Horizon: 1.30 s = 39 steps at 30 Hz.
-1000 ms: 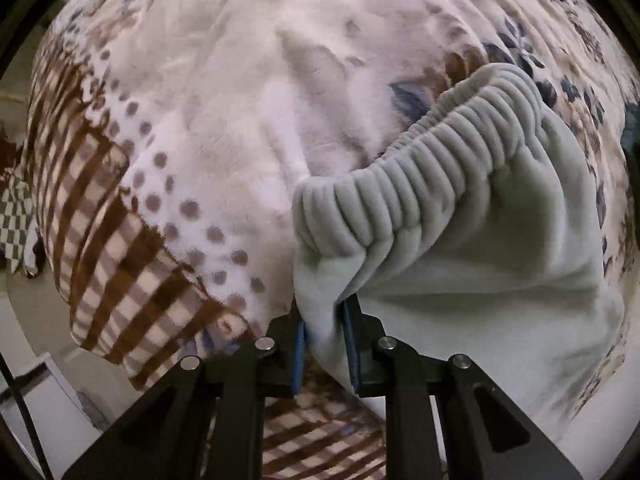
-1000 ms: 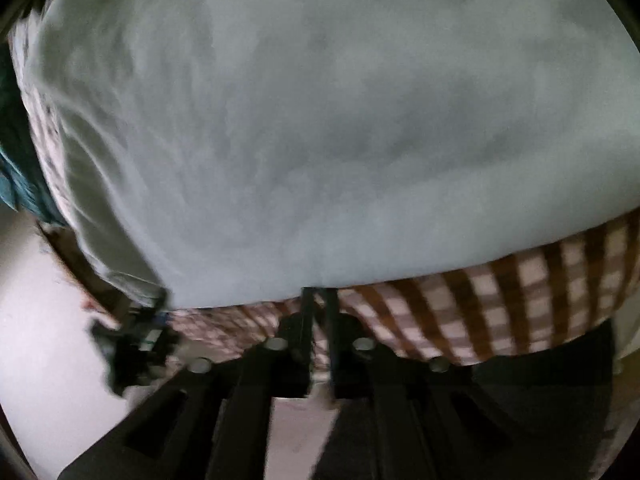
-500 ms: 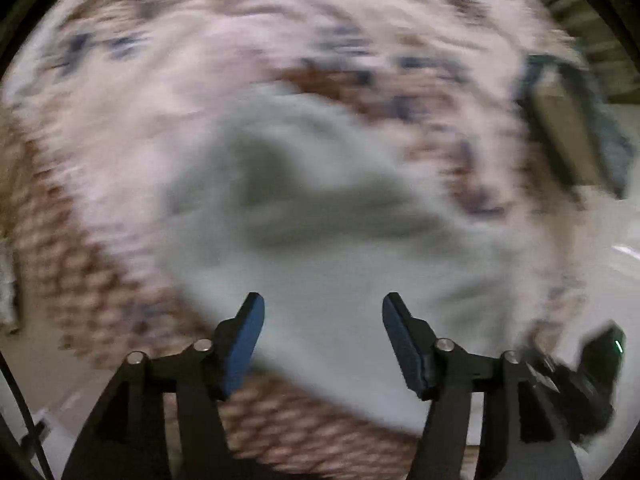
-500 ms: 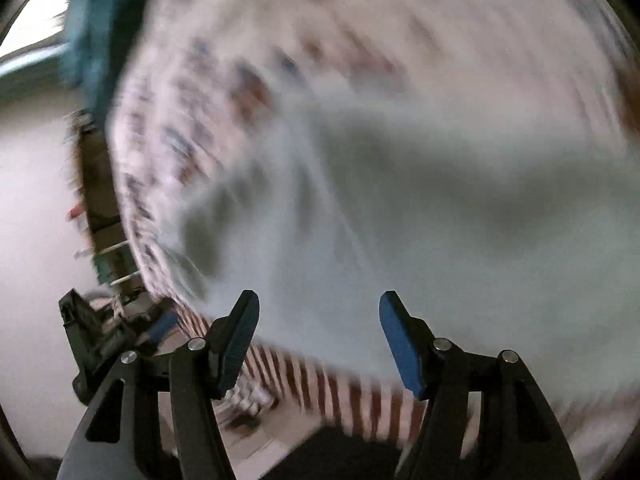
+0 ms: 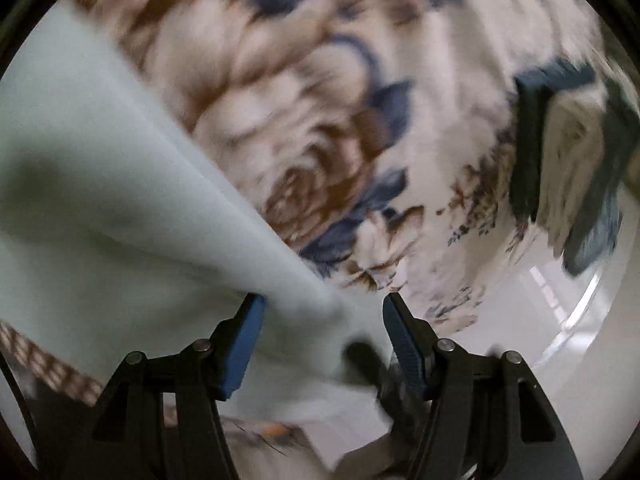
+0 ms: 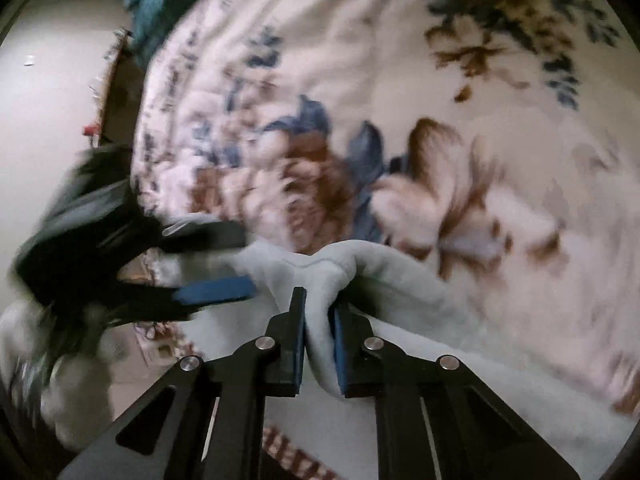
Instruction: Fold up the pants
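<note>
The pale green fleece pants (image 5: 120,220) lie on a floral blanket (image 5: 320,120), blurred by motion. My left gripper (image 5: 323,300) is open, and a corner of the pants runs loosely between its blue pads without being pinched. In the right wrist view my right gripper (image 6: 320,300) is shut on a raised fold of the pants (image 6: 400,272) at their edge. The left gripper (image 6: 240,264) shows there too, just to the left, jaws apart over the same cloth.
The blanket (image 6: 480,80) covers the bed and has a brown checked border at its near edge. A dark teal and cream pile (image 5: 560,140) sits at the bed's far right. Pale floor (image 5: 520,320) lies beyond the edge. Teal cloth (image 6: 152,0) hangs at the upper left.
My left gripper let go of the elastic waistband, opened and swung across the bed. My right gripper opened, rolled round and shut again on a fold of the pants.
</note>
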Motion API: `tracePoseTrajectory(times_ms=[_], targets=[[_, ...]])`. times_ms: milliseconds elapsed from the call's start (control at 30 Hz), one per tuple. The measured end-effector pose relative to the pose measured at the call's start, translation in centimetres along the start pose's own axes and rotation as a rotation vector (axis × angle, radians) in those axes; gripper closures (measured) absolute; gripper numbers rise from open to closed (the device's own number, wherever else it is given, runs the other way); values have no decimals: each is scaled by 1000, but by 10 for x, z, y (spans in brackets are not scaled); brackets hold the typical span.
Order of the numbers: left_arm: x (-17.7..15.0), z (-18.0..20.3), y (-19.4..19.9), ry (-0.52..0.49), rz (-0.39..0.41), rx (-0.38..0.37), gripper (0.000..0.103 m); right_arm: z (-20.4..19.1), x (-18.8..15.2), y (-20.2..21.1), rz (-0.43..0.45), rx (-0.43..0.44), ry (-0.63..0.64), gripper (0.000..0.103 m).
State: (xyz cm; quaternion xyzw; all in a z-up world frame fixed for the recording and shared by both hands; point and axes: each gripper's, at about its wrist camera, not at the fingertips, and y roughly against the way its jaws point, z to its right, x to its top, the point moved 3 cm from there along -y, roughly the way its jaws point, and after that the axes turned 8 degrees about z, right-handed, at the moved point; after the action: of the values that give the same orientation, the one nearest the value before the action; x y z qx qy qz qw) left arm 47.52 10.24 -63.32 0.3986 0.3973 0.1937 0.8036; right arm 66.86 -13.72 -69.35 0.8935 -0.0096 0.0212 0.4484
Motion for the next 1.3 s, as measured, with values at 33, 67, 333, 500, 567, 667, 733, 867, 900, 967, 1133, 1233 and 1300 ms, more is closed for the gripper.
tracePoseTrajectory(times_ms=[33, 67, 333, 500, 567, 667, 733, 867, 900, 967, 1133, 1233, 1300], targets=[[-3, -6, -2, 41, -18, 9, 42, -7, -9, 6, 17, 17, 3, 90], [-4, -12, -6, 80, -34, 9, 38, -14, -21, 15, 37, 42, 13, 91], [-2, -38, -25, -22, 10, 189, 82, -58, -65, -18, -3, 57, 136, 89], [-14, -42, -16, -40, 39, 154, 83, -26, -49, -19, -69, 192, -6, 67], [-15, -42, -16, -46, 44, 147, 83, -18, -39, -21, -90, 256, -50, 41], [-17, -41, -18, -33, 43, 123, 83, -15, -24, -40, -159, 314, -88, 33], [-12, -41, -17, -25, 37, 106, 83, -21, -16, -67, -257, 341, -73, 32], [-7, -45, -19, -22, 21, 88, 83, -26, -12, -115, -398, 346, -86, 49], [-5, -49, -20, -9, 24, 87, 79, -27, -12, -119, -411, 365, -93, 61], [2, -61, -17, 35, 14, 48, 73, -27, -7, -113, -388, 424, -154, 83], [10, -68, -19, 104, -7, -27, 64, 30, 25, -45, -116, 448, -364, 86], [11, -67, -20, 110, -14, -28, 65, 65, 37, -13, -4, 466, -462, 86], [11, -66, -20, 113, -14, -32, 65, 70, 44, -5, 1, 444, -462, 76]])
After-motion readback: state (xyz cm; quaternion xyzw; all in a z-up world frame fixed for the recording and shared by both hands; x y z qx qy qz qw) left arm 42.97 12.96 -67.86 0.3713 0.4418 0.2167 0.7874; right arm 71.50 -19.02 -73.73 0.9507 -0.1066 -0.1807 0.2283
